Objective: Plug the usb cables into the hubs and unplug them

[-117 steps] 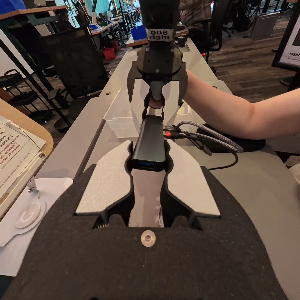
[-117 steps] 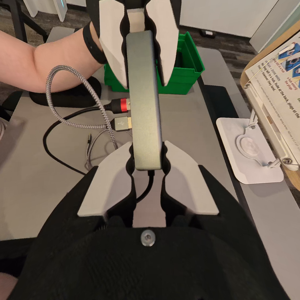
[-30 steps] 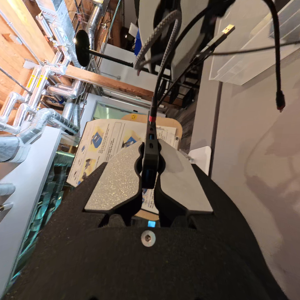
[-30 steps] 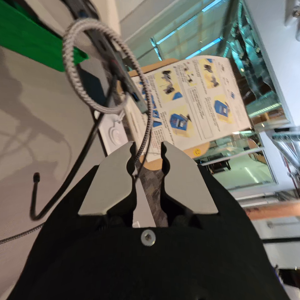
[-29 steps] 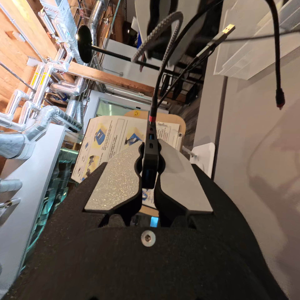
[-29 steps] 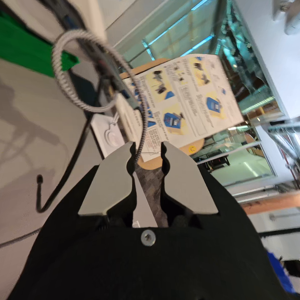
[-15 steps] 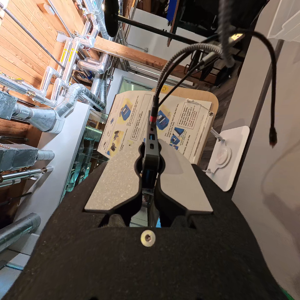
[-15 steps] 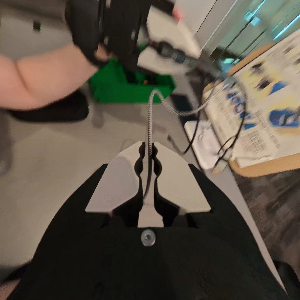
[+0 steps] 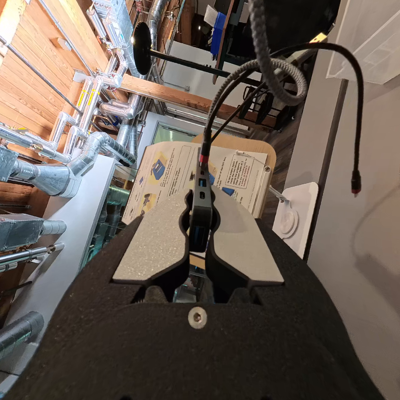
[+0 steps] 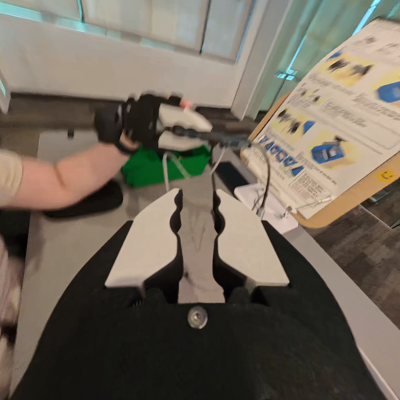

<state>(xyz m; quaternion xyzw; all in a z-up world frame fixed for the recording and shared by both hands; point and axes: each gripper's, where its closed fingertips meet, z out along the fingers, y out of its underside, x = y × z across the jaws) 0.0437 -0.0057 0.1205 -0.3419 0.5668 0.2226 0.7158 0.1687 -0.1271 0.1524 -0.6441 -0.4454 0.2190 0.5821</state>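
My left gripper [image 9: 200,194] is shut on a dark USB hub [image 9: 201,208], held on edge in the air. A red-collared plug [image 9: 203,157] sits in the hub's far end, and its braided cable [image 9: 281,65] loops upward. A black cable's red-tipped free end [image 9: 356,186] dangles to the right. My right gripper [image 10: 197,192] is open and empty over the grey table [image 10: 75,249]. In the blurred right wrist view the left gripper [image 10: 184,132] shows farther off, holding the hub [image 10: 218,136] with cables [image 10: 213,173] hanging from it just beyond my fingertips.
A green bin [image 10: 151,166] and a black pad [image 10: 91,201] lie at the far left, under the person's forearm [image 10: 65,173]. An instruction board [image 10: 324,129] on a white stand base [image 10: 270,214] stands at the right table edge. A clear bin [image 9: 372,54] shows at the upper right.
Earlier both grippers held the hub over the table. Half a second ago my right gripper was shut on the braided cable; it has since opened and let go. The left still holds the hub raised.
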